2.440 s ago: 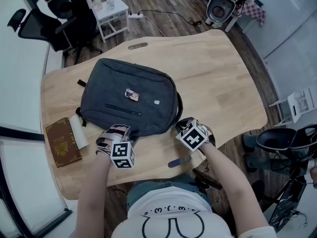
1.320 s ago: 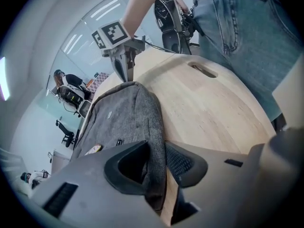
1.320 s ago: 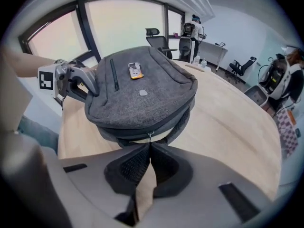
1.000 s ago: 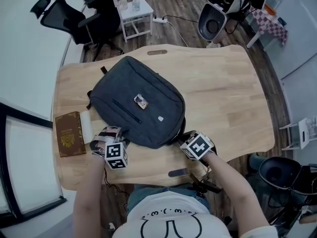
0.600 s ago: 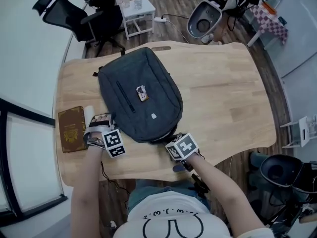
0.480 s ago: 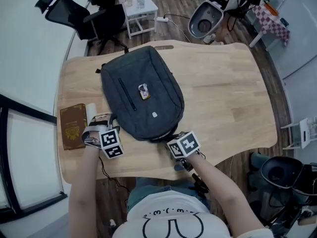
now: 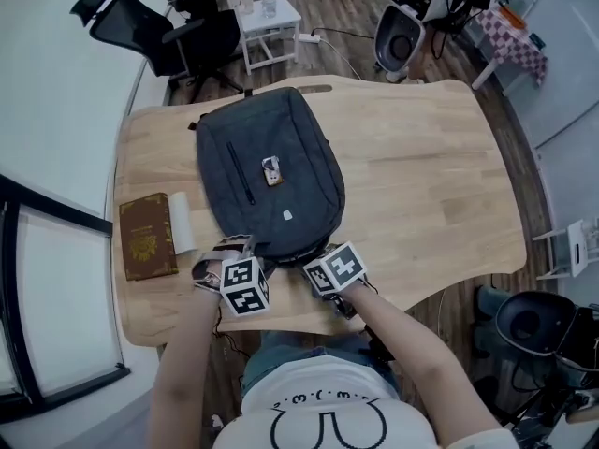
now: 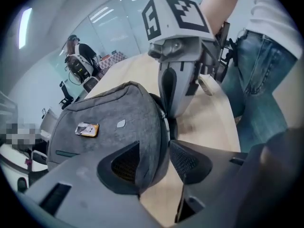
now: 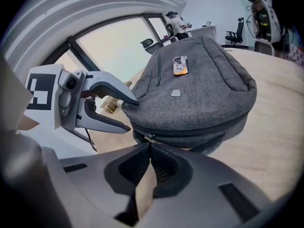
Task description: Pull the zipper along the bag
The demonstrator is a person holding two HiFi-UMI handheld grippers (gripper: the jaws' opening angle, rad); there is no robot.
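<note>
A dark grey backpack (image 7: 267, 181) lies lengthwise on the wooden table (image 7: 421, 185), a small patch (image 7: 272, 170) on its top. Both grippers are at its near end. My right gripper (image 7: 314, 254) is shut, and the zipper pull (image 9: 151, 137) sits right at its fingertips (image 9: 142, 153) on the bag's closed zipper line. Close to its left, my left gripper (image 7: 245, 247) straddles the bag's rounded edge (image 8: 149, 146). Its jaws have opened a little within the last second, and grey fabric lies between the pads (image 8: 126, 163). The right gripper (image 8: 171, 126) stands just ahead in the left gripper view.
A brown book (image 7: 145, 237) and a white roll (image 7: 181, 223) lie at the table's left edge, near the left gripper. Bare wood stretches to the bag's right. Beyond the far edge stand a small white side table (image 7: 271, 21) and office chairs (image 7: 140, 31).
The backpack has swung from a diagonal lie to point straight away from me. The left gripper moved right, from the bag's left side to its near end. The right gripper shifted left.
</note>
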